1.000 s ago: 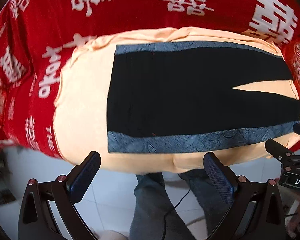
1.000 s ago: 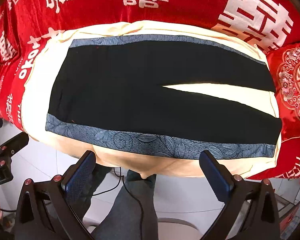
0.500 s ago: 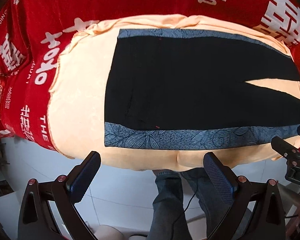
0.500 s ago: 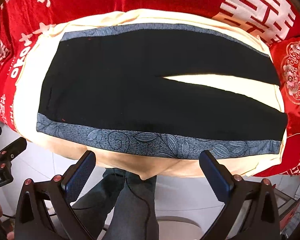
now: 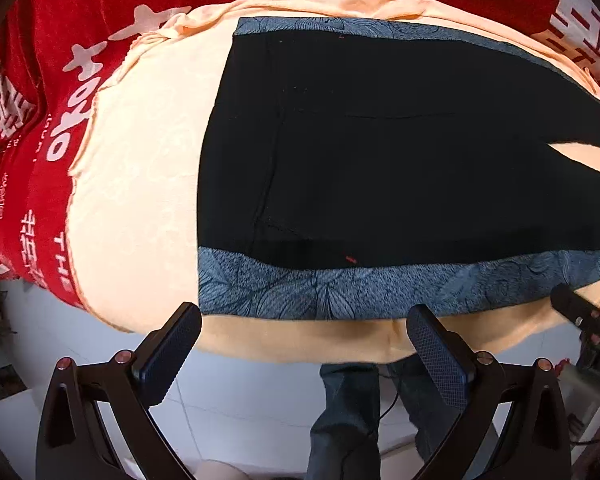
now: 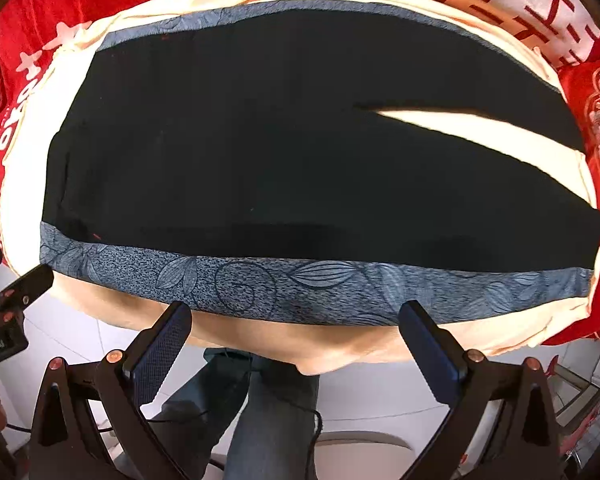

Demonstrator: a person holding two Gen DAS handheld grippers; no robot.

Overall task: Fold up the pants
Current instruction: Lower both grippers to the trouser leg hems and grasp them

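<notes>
So the pants (image 5: 400, 152) are spread flat on a peach cloth (image 5: 140, 200), black with a blue leaf-print stripe (image 6: 260, 284) running along each long side, waistband to the left and the two legs running off right with a thin wedge of cloth showing between them. The left claw (image 5: 304, 344) hangs just off the near edge with its fingers spread wide and nothing between them, lined up with the waist end of the near stripe. The right claw (image 6: 296, 340) is the same deal, wide open and empty, sitting below the middle of the near stripe; neither one touches the fabric. Each claw pokes into the side of the other's view. The cloth lies over a red cover (image 5: 36, 160) with big white characters on it, and it droops over the near edge. Below that you get white floor tile (image 5: 240, 392) and the person's jeans (image 6: 268, 408) with a thin black cable hanging in front. There's a decent band of bare cloth left of the waistband, only a narrow strip along the near stripe, and the leg hems run almost to the cloth's right edge.
</notes>
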